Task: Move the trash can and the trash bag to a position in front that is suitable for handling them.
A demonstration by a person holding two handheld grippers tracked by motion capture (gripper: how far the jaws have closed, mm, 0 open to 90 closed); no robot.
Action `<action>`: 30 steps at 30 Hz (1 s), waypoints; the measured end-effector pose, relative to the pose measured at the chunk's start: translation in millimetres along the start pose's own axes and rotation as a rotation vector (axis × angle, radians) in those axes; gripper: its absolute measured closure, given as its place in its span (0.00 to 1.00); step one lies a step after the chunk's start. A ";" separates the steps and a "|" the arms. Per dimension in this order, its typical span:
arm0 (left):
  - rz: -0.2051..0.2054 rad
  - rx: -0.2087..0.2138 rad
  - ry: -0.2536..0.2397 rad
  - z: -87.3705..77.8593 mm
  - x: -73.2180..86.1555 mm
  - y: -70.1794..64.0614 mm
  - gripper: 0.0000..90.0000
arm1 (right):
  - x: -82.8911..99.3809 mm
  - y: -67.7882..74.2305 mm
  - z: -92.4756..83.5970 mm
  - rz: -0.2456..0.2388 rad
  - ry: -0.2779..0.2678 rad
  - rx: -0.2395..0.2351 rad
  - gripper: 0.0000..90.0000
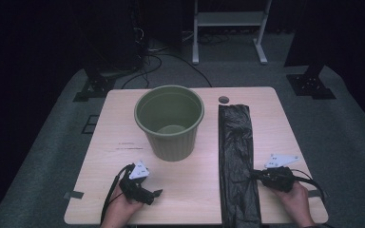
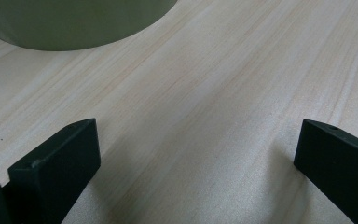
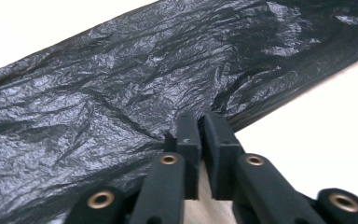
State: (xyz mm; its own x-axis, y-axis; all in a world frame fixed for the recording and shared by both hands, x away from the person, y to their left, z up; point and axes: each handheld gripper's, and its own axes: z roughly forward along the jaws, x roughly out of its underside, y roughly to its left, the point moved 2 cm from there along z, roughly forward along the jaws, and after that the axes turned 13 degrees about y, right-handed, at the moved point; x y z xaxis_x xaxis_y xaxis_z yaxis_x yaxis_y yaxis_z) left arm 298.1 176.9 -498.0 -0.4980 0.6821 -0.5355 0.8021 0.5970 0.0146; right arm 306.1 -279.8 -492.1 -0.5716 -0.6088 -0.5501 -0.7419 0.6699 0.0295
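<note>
Black bin bag (image 1: 236, 161), laid flat along the worktop's (image 1: 185, 190) right side, is pinched at its right edge by the clenched right hand-held gripper (image 3: 199, 122), so lifting comes next, while the left hand-held gripper (image 1: 156, 193) rests released near the green bin (image 1: 169, 121).

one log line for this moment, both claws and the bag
right claw: shut on bag edge | left claw: open, on table, holds nothing | bin: upright, unlined
</note>
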 end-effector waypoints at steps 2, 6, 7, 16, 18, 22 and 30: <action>0.000 0.000 0.000 0.0 0.0 0.0 0.00 | -0.1 0.2 -0.1 0.001 0.002 -0.005 0.99; 0.000 0.000 0.000 0.0 0.0 0.0 0.00 | 0.1 -1.7 -1.7 0.017 0.004 0.000 1.00; 0.000 0.000 0.000 0.0 0.0 0.0 0.00 | 0.0 -2.0 -2.7 0.022 0.001 0.000 1.00; 0.000 0.000 0.000 0.0 0.0 0.0 0.00 | 0.5 -9.4 -12.9 0.037 -0.024 0.029 1.00; 0.000 0.000 0.000 0.0 0.0 0.0 0.00 | 2.2 -13.2 -16.2 0.045 -0.031 0.037 1.00; 0.001 0.000 0.001 -0.1 0.1 0.0 0.00 | 7.7 -20.6 -20.0 0.065 -0.033 0.048 1.00; 0.002 0.000 0.001 -0.1 0.1 -0.1 0.00 | 16.7 -32.6 -28.1 0.094 -0.034 0.065 1.00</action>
State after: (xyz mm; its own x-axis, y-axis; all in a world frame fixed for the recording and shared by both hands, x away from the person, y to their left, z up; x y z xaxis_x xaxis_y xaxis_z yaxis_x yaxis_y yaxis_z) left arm 298.0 176.9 -498.0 -0.4969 0.6834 -0.5349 0.8030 0.5958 0.0153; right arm 310.9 -323.8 -478.8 -0.6244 -0.5285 -0.5752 -0.6608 0.7500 0.0282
